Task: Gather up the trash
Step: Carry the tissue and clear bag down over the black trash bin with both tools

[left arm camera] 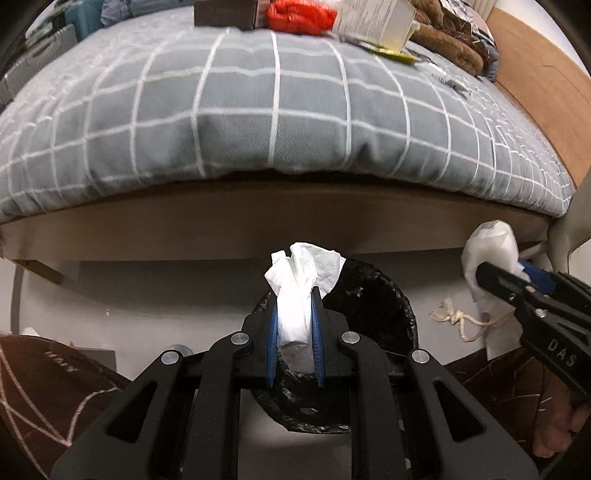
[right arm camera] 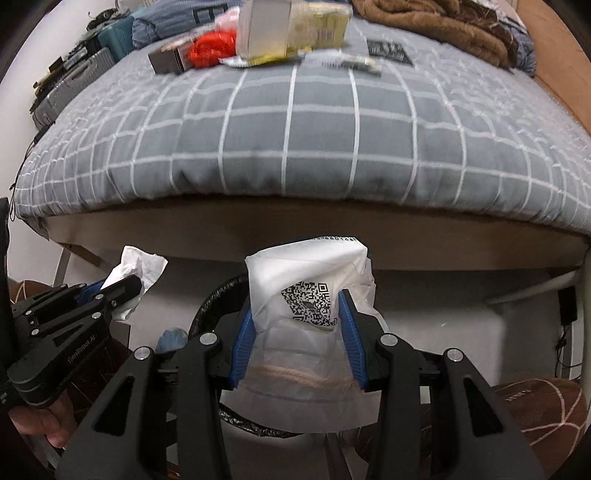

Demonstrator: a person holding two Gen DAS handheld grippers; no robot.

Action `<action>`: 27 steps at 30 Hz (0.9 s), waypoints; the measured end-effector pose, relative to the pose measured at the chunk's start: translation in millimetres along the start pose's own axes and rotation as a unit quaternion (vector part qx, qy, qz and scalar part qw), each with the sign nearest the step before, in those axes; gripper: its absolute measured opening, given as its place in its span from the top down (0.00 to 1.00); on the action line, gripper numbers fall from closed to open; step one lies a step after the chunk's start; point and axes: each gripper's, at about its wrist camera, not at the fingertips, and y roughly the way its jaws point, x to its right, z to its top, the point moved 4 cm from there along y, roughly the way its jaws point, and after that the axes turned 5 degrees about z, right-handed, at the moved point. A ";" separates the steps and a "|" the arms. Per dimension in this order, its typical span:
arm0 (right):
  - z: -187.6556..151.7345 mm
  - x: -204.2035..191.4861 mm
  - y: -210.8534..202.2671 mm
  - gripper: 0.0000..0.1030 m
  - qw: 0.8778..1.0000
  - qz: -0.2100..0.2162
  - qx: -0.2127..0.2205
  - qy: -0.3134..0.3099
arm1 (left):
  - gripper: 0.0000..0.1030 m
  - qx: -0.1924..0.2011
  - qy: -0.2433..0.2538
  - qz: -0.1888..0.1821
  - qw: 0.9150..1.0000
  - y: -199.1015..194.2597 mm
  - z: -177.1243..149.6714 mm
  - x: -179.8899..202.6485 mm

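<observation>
My left gripper [left arm camera: 294,295] is shut on a crumpled white tissue [left arm camera: 301,284], held just above a round bin lined with a black bag [left arm camera: 384,306] on the floor. In the right wrist view the same tissue [right arm camera: 138,267] shows at the left with the left gripper [right arm camera: 129,290]. My right gripper [right arm camera: 295,306] is shut on a white paper bag with a QR code [right arm camera: 295,266] and a rope handle, over the bin's rim [right arm camera: 218,299]. The left wrist view shows this paper bag [left arm camera: 487,243] at the far right in the right gripper [left arm camera: 498,271].
A bed with a grey checked cover [left arm camera: 273,122] stands right behind the bin. On it lie a red crumpled bag [left arm camera: 299,16], a dark box [left arm camera: 225,14], a carton [right arm camera: 288,29] and a brown blanket [right arm camera: 436,26]. Brown patterned slippers [left arm camera: 55,387] sit beside the bin.
</observation>
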 end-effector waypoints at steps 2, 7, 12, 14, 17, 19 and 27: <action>-3.1 1.8 9.1 0.60 1.000 0.000 -0.011 0.002 | 0.86 -0.006 0.005 0.004 1.000 6.7 -1.2 0.7; -9.5 1.8 28.8 0.60 0.999 0.001 -0.035 0.002 | 0.86 -0.026 0.007 0.010 1.000 27.3 -2.8 0.7; -16.5 -1.0 48.6 0.60 0.998 0.001 -0.058 -0.005 | 0.86 -0.050 0.010 0.005 0.999 47.9 -5.7 3.0; -18.2 -1.2 55.6 0.60 0.998 0.003 -0.067 -0.003 | 0.86 -0.053 0.012 0.005 0.999 52.6 -6.5 2.3; -20.1 -1.4 65.3 0.60 0.997 0.007 -0.078 0.001 | 0.86 -0.054 0.011 0.005 0.998 58.4 -7.9 -0.1; -22.0 -5.2 71.3 0.60 0.996 0.007 -0.086 -0.001 | 0.86 -0.058 0.011 0.006 0.998 61.5 -9.6 -2.9; -25.9 -18.0 85.1 0.53 0.995 0.018 -0.098 -0.013 | 0.86 -0.074 -0.001 0.008 0.997 68.8 -17.1 -9.6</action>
